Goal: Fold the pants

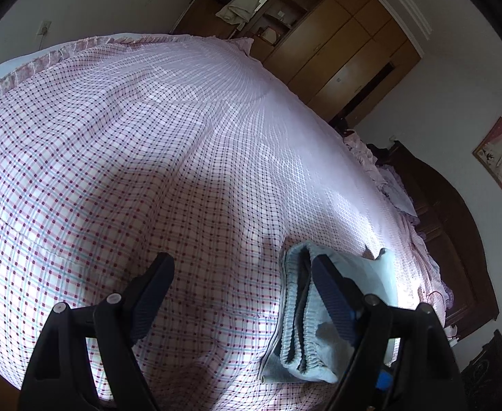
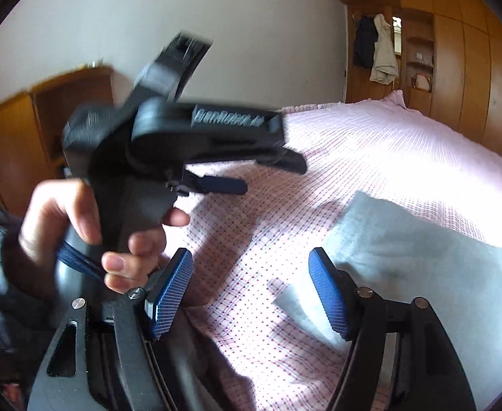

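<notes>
In the right wrist view you see raised lettering on the black body of your left gripper (image 2: 223, 185), along its upper housing. It is blurred and seems to read "GenRobot.AI", though you cannot be sure of the last letters. You find nothing else readable in either view.

I see a bed (image 1: 182, 137) covered with a pink checked bedspread (image 1: 120, 178) that has a ruffled edge. Beyond it stands a wooden wardrobe (image 1: 346, 54) with an open shelf niche, and a pale jacket (image 1: 247, 0) hangs on it beside a dark garment (image 2: 363, 41). A dark wooden headboard (image 1: 456, 239) runs along one side, and a framed picture (image 1: 500, 154) hangs on the white wall (image 1: 97, 3).
</notes>
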